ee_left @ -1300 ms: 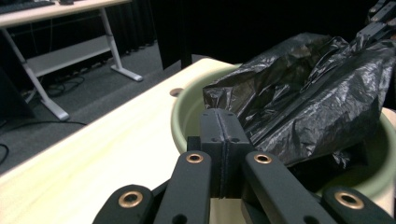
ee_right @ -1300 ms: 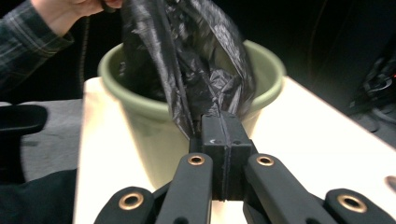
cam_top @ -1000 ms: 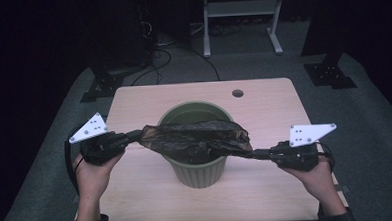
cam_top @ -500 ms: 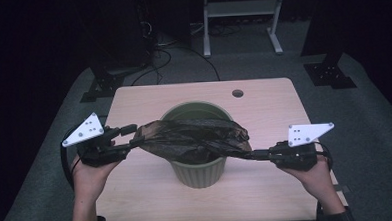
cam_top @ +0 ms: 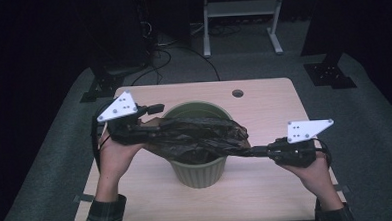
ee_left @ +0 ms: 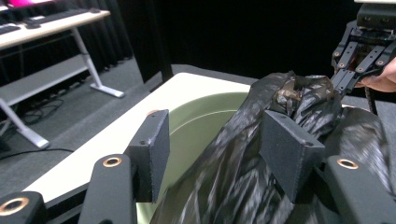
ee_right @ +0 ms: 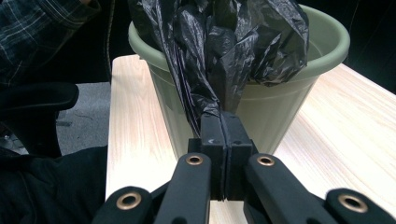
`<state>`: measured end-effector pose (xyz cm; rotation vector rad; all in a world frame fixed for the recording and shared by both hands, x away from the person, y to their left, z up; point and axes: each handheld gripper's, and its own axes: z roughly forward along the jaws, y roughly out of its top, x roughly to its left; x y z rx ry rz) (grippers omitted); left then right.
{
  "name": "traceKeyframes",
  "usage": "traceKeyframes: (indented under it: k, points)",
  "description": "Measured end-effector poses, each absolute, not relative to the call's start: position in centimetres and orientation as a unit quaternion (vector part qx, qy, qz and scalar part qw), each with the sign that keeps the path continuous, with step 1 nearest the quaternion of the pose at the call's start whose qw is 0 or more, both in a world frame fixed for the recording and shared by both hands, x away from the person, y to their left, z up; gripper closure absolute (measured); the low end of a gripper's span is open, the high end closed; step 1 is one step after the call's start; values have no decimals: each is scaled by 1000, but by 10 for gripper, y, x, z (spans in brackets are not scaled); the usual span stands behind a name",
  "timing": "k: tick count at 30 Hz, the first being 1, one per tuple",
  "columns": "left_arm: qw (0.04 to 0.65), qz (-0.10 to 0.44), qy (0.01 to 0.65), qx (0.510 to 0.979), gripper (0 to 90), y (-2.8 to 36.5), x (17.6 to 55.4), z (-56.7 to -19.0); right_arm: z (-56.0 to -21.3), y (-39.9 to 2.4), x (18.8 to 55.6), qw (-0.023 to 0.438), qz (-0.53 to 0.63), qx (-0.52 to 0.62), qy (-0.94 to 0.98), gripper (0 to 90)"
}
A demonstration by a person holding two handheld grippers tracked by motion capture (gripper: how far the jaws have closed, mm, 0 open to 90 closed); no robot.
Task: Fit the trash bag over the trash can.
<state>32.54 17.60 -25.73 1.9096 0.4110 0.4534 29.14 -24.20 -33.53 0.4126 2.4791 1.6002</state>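
Left tongs (cam_top: 151, 110) have just been opening and shifted up toward mid-left of frame; black bag (cam_top: 200, 138) lies loose between the jaws, unpinched. Right tongs (cam_top: 256, 151) clamped tight on the bag's twisted end, lower right, anchoring it. Bag draped across green bin (cam_top: 199, 168) mid-worktop (cam_top: 268, 102), likely to line it.

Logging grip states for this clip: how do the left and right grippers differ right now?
The left gripper has jaws apart, just opened, the black bag loose between them; the right gripper has jaws clamped on the bag's twisted end. The left sits by the green bin's rim; the right is off to the side. Both are hand-held.
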Motion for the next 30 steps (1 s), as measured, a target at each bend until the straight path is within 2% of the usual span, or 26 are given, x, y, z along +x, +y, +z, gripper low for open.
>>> traceKeyframes:
  k: [10, 13, 14, 15, 17, 18, 27, 30]
  points:
    - [501, 166, 164, 833, 405, 144, 348, -273, -333, -242, 293, 82, 542, 135, 826, 898]
    - [481, 159, 166, 846, 457, 141, 352, -279, -332, -244, 294, 82, 545, 136, 824, 899]
    - [477, 154, 163, 850, 571, 141, 353, -280, -332, -244, 294, 82, 546, 136, 822, 899]
    - [472, 154, 165, 852, 633, 140, 354, -282, -331, -244, 294, 82, 547, 135, 822, 899]
    - [469, 153, 171, 853, 835, 143, 356, -284, -331, -245, 293, 84, 548, 135, 821, 899]
    - [473, 151, 173, 850, 899, 145, 356, -284, -330, -245, 293, 84, 548, 135, 821, 898]
    - [506, 194, 240, 805, 900, 200, 351, -272, -337, -266, 294, 103, 527, 168, 826, 899]
    - [518, 191, 248, 796, 900, 212, 350, -275, -347, -276, 298, 89, 516, 185, 832, 876]
